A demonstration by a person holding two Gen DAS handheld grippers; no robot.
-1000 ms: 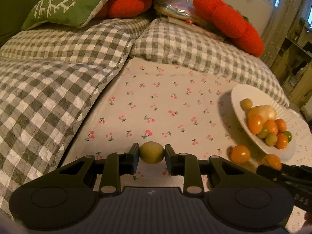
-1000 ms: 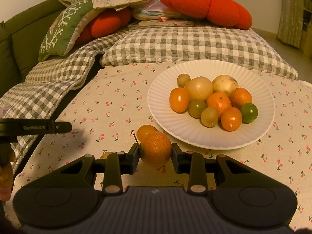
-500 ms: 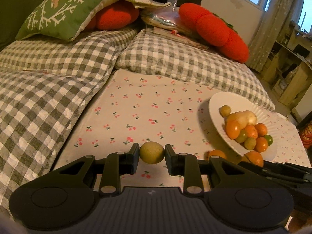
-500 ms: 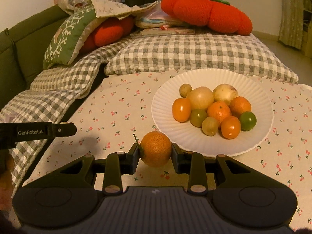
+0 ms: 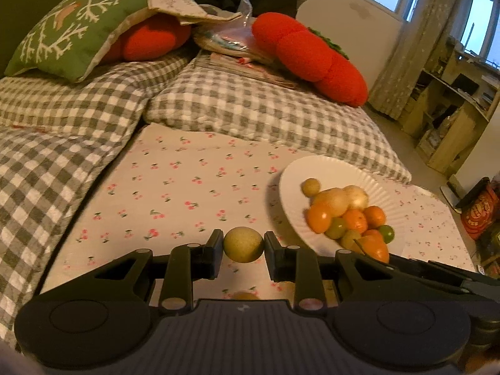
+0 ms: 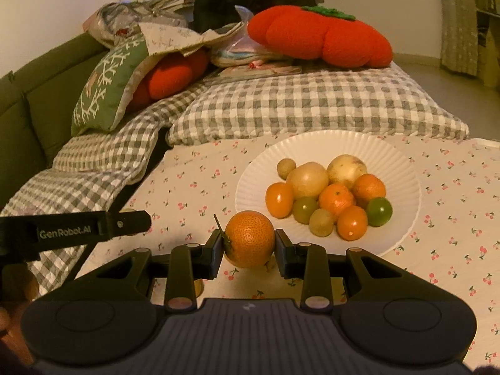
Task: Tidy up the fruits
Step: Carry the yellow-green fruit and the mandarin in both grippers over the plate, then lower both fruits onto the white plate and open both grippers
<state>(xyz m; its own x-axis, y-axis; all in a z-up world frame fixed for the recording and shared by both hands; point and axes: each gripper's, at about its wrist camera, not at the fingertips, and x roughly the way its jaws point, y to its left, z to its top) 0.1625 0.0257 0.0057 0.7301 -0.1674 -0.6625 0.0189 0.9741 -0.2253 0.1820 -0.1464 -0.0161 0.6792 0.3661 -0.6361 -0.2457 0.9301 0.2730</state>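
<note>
Cherry-print cloth (image 6: 193,193) over the table, white plate (image 6: 403,187) piled with fruit, right gripper (image 6: 249,240) clamped on an orange (image 6: 249,237) near the plate's edge, left gripper (image 5: 243,244) pinching a small yellow-green fruit (image 5: 243,243) above the cloth

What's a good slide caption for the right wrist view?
Right gripper holds an orange just short of the fruit-filled white plate.

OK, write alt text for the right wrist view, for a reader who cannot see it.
The right gripper grips an orange mandarin between its fingers, above a cherry-print tablecloth. Just beyond, a white ridged plate holds a pile of orange, yellow and green fruits. At the left edge the left gripper reaches in; checked quilts and red pumpkin cushions lie behind.
</note>
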